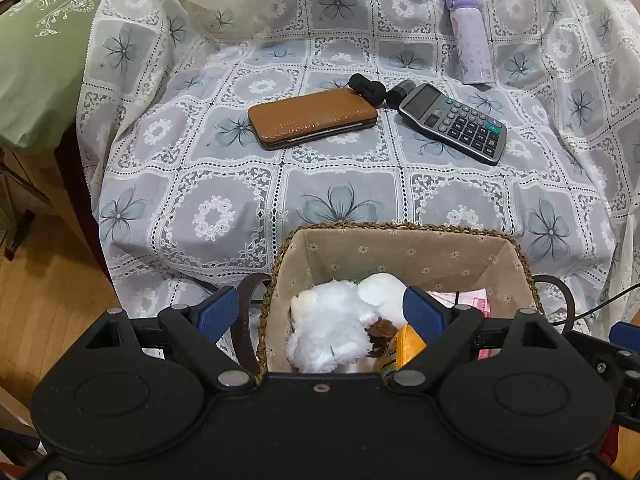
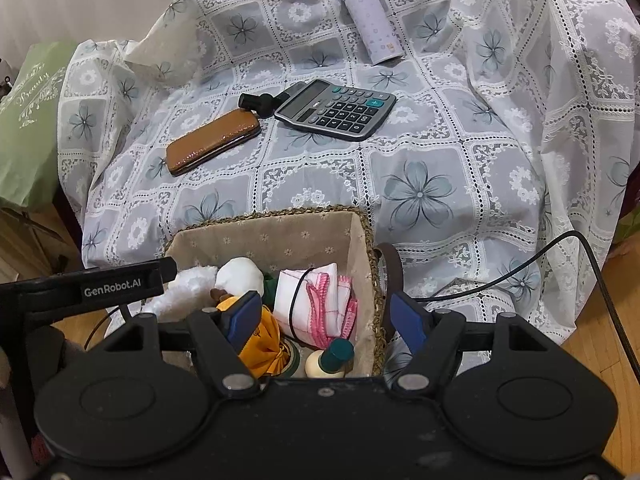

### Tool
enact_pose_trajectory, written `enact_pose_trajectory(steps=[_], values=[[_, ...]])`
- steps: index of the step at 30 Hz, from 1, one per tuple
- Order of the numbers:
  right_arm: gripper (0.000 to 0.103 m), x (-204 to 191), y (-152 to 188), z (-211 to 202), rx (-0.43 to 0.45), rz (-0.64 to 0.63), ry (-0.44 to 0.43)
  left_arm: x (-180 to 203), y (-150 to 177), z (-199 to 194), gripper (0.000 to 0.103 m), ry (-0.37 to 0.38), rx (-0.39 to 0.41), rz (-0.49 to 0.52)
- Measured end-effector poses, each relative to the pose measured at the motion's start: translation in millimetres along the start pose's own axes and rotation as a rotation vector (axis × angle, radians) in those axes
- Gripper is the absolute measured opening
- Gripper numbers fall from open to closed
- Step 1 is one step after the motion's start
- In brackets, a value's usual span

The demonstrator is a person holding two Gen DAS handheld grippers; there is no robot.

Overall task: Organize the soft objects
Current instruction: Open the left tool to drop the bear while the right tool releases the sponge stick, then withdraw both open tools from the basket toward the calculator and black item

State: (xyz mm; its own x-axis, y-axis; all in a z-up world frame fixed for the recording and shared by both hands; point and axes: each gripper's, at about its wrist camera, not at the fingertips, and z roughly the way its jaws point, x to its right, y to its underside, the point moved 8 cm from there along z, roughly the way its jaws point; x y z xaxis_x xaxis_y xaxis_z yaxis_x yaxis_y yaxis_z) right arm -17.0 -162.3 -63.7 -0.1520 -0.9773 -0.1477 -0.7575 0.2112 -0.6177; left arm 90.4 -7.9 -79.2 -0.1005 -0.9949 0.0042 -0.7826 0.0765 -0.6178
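Observation:
A woven basket [image 1: 400, 240] with a beige floral lining stands at the near edge of the cloth-covered seat; it also shows in the right wrist view [image 2: 280, 216]. Inside lie a white plush toy [image 1: 332, 328], an orange soft item [image 1: 410, 346] and a folded white-and-pink cloth [image 2: 320, 300]. A cream bottle with a green cap [image 2: 332, 358] also sits in it. My left gripper [image 1: 322, 314] is open over the basket's left wall, holding nothing. My right gripper [image 2: 326, 320] is open over the basket's right wall, holding nothing.
On the lace cloth [image 1: 340, 184] lie a brown wallet [image 1: 312, 118], a grey calculator [image 1: 454, 122], a small black cylinder object [image 1: 368, 88] and a lilac bottle [image 1: 470, 40]. A green cushion [image 1: 36, 52] is at the left. A black cable [image 2: 560, 248] runs at the right.

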Motion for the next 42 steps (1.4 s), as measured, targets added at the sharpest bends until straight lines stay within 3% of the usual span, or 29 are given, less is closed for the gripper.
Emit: enact_pose_trajectory(steps=[21, 36, 42], values=[[0.077, -6, -10, 31, -0.073, -0.05, 0.001, -9, -22, 25, 0.086, -0.016, -0.028, 0.004], [0.078, -7, -75, 78, -0.076, -0.066, 0.019, -13, -74, 72, 0.086, -0.04, -0.05, 0.034], [0.079, 1, -114, 103, 0.026, -0.07, 0.054, -10, -111, 96, 0.086, -0.062, -0.034, 0.054]])
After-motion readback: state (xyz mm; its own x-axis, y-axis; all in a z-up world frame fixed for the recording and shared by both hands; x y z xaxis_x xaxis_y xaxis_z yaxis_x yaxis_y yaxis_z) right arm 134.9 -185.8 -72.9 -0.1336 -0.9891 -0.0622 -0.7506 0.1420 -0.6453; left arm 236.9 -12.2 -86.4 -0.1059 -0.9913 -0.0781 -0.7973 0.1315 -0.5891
